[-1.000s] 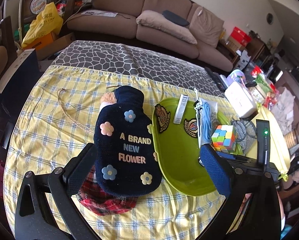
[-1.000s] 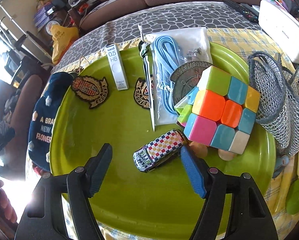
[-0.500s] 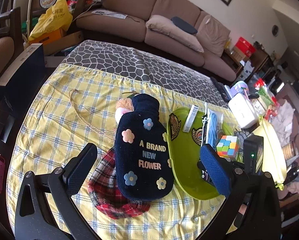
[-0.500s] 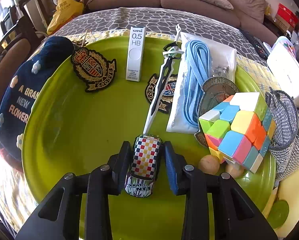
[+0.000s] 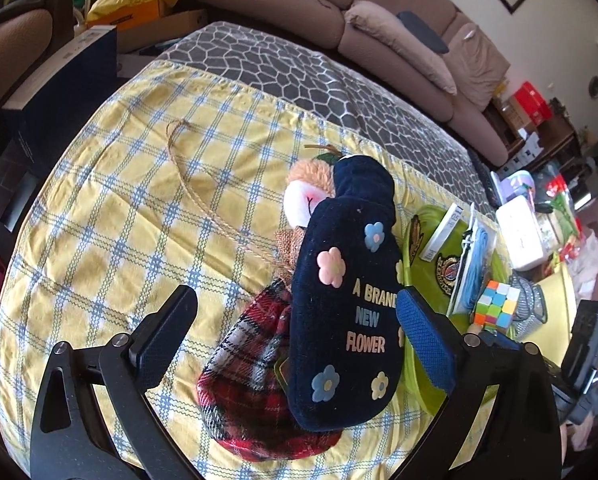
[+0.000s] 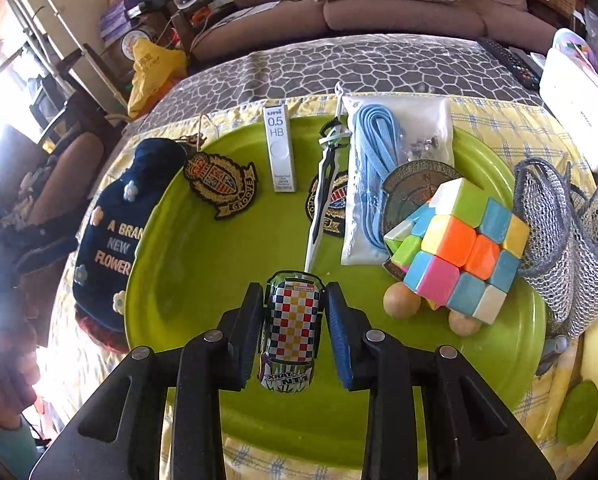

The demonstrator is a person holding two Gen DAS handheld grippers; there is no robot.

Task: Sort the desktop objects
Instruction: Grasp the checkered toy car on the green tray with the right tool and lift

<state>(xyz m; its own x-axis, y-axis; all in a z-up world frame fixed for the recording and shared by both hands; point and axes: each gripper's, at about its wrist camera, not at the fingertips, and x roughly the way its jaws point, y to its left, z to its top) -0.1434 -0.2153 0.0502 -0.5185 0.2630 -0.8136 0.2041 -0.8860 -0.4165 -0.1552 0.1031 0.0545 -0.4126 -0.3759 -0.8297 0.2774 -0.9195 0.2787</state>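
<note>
Gripping a small toy car with a red, yellow and blue chequered roof (image 6: pixel 295 330) in my right gripper (image 6: pixel 295 312): both pads press its sides, nose pointing away from the camera. Jaws have just been closing, with the car between them. It sits over the near part of the round lime-green plastic tray (image 6: pixel 203 280); I can't tell if the wheels touch the tray floor.

Rest of the tray, working outward:
- white toy sword with dark trim (image 6: pixel 327 184) just ahead of the car, tip toward it
- pastel-coloured puzzle cube (image 6: pixel 459 244) to the right, tilted, resting on two small wooden balls (image 6: pixel 401 300)
- clear bag holding a coiled light-blue cord (image 6: pixel 373 168) behind the cube
- white 0.5 HB pencil-lead case (image 6: pixel 281 148) at the far side
- gold-and-black embroidered crest patch (image 6: pixel 219 184) on the left part

Grey mesh pouch (image 6: pixel 559 236) lies against the tray's right rim.

My left gripper (image 5: pixel 295 332) is spread wide, holding nothing; its jaws have just narrowed slightly. Between the fingers I see a navy plush hot-water-bottle cover with felt flowers (image 5: pixel 347 308), reading "A BRAND NEW FLOWER". It lies on a red tartan cloth pouch (image 5: pixel 247 384) and touches the tray's left rim. All of it sits on a yellow checked tablecloth (image 5: pixel 119 216).
</note>
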